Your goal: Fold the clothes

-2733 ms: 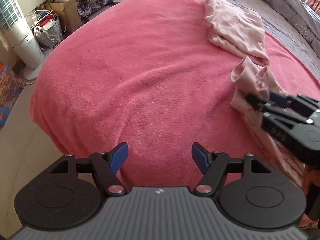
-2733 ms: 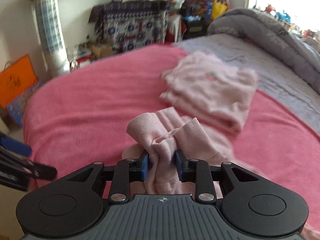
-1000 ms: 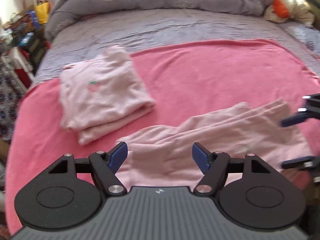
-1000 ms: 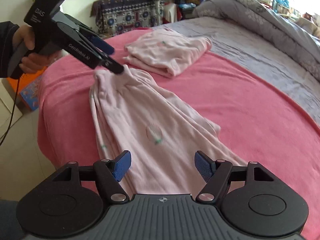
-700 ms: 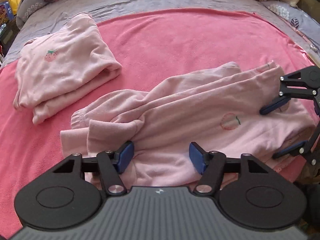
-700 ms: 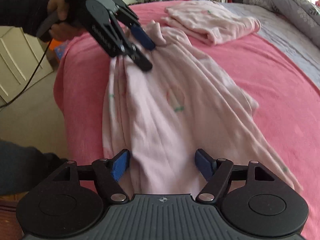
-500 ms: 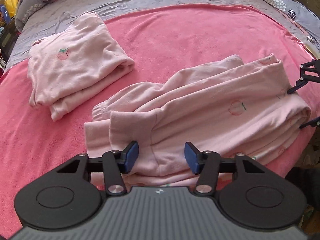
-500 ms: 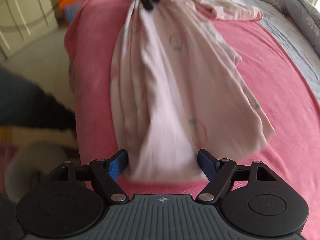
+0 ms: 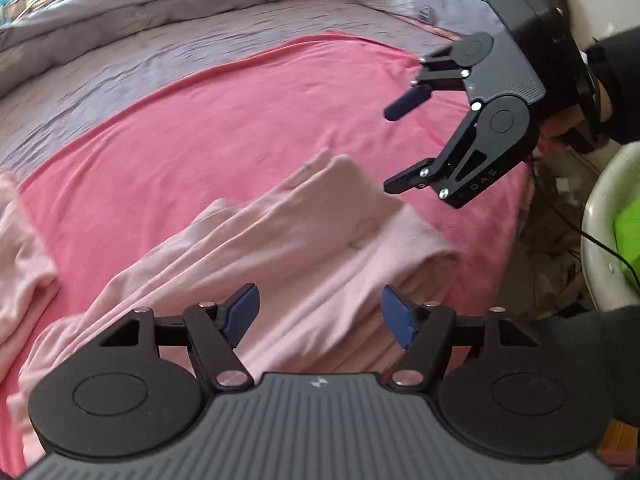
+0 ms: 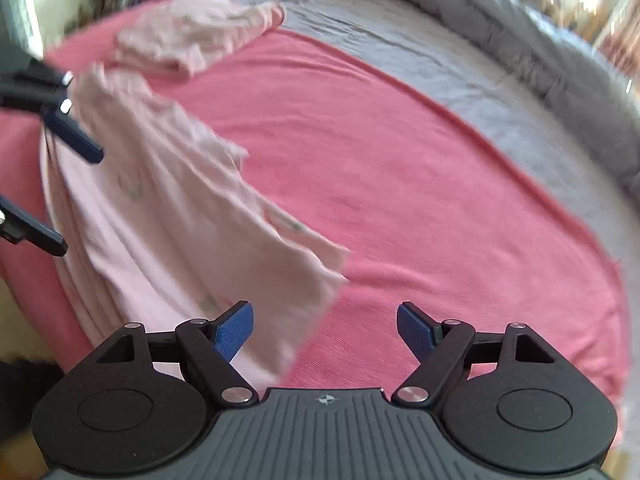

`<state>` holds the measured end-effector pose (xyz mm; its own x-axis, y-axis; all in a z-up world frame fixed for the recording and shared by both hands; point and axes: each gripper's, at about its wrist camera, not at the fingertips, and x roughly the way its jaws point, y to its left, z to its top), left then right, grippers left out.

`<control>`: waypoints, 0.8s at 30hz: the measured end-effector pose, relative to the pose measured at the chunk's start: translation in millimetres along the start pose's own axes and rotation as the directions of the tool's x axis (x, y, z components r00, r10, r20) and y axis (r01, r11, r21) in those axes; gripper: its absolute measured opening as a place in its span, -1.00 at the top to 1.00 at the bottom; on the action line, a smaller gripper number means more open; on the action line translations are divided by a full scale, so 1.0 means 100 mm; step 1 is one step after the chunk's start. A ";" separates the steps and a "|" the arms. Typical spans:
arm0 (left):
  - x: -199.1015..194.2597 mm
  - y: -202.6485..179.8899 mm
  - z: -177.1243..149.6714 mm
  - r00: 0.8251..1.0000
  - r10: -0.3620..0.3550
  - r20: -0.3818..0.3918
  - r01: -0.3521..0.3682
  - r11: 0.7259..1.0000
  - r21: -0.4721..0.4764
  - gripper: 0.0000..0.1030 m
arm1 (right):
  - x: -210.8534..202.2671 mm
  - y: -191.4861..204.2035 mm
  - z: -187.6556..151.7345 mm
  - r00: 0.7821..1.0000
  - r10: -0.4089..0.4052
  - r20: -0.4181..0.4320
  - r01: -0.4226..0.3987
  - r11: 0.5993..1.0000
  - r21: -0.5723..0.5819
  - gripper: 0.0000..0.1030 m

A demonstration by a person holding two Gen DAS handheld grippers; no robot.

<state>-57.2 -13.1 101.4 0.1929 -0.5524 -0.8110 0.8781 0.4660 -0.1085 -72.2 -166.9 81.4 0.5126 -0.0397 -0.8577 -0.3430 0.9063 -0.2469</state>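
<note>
Figure: the pale pink trousers [image 9: 304, 248] are lying stretched along the near edge of the pink blanket [image 9: 224, 120], with neither tool gripping them. The left gripper [image 9: 318, 314] is being held with its blue pads [image 9: 242, 312] spread; its jaws have just been opening, and the cloth is lying beyond and beneath the gap, not pinched. The right gripper [image 10: 326, 330] is likewise being held released, its left pad [image 10: 234, 330] over the trouser hem and its right pad over bare blanket; nothing is being pressed. In the left wrist view the right gripper [image 9: 404, 144] is being seen ahead and to the right of the left fingers, above the far corner of the trousers. A second pink garment [image 10: 196, 40], already folded, is lying well beyond the right fingers, apart from the trousers.

Risks, as judged: the trousers are being kept close to the blanket's edge, so a tug toward the fingers is likely to be dragging them off the bed. Several layers are being stacked at the hem; a shallow pinch may be catching only the top layer, and the fold would be opening unevenly. With motion blur showing in both views, a hasty closing may be seizing blanket pile together with the cloth. Whether the legs are being aligned underneath cannot be told.
</note>
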 end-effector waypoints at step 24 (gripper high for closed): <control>0.71 0.78 0.24 0.977 -0.181 -0.116 0.116 0.900 -0.420 -0.36 | 0.22 1.08 -0.61 0.858 -0.512 0.042 0.486 0.835 0.258 -0.99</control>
<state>35.2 -33.0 49.0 -0.0213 -0.5432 -0.8393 0.6289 0.6454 -0.4336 -146.1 -95.7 7.7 0.6484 -0.4803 -0.5906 0.1655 0.8462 -0.5065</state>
